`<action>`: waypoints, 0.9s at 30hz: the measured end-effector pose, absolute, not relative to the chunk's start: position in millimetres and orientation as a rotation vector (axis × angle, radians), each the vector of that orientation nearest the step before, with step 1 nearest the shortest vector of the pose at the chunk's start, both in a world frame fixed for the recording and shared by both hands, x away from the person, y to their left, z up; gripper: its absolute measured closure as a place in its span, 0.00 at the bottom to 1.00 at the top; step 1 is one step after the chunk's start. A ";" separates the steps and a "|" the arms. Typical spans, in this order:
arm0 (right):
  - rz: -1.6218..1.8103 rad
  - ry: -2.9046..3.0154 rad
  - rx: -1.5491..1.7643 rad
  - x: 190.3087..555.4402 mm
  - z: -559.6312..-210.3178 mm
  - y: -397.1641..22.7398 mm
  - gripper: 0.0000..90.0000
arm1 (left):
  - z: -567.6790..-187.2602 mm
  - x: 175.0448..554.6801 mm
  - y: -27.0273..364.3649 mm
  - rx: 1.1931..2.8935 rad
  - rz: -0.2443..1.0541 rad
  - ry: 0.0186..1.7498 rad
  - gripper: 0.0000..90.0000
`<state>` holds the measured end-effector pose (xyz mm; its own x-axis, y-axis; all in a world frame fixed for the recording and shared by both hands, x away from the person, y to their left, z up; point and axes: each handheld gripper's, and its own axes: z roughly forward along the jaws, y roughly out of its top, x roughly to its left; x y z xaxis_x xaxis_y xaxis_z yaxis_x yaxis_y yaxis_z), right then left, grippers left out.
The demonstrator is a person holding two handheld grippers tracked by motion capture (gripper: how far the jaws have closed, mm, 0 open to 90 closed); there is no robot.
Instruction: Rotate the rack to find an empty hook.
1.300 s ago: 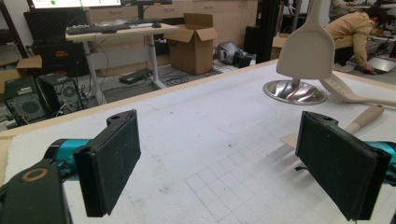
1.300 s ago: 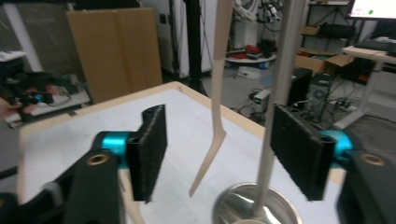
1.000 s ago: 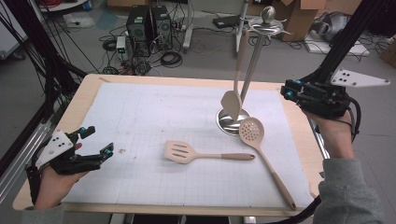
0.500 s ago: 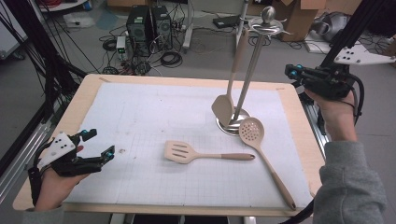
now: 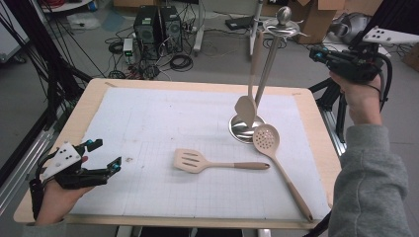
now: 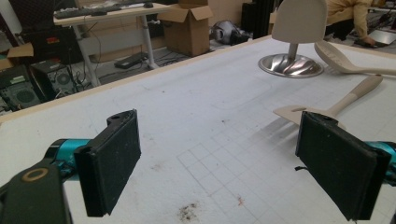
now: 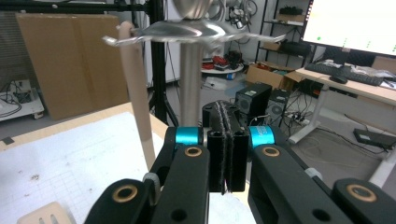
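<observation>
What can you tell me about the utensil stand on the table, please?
The stand is shiny metal: a round dished base, a slim upright pole, and a flat hook ring topped by a ball knob. It stands upright at the table's far right. One beige turner hangs from a hook, its blade just over the base. A skimmer's perforated head lies at the base's rim; whether they touch is unclear.

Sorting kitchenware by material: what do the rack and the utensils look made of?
The rack looks like polished metal: its round base mirrors the room. The hanging spatula, slotted turner and skimmer look like matte beige silicone or plastic, without glare; which one is unclear.
</observation>
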<state>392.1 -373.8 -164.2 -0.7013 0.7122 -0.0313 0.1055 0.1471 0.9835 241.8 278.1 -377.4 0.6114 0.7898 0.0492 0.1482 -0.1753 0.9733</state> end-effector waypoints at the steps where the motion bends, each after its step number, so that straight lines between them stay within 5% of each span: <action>1: 1.588 1.923 0.776 393.4 -162.3 -374.7 1.00 | -377.2 241.5 278.5 1.679 0.687 0.782 0.16; 27: 1.535 1.918 0.744 414.7 -138.9 -355.3 1.00 | -384.3 244.9 283.9 1.664 0.658 0.810 0.16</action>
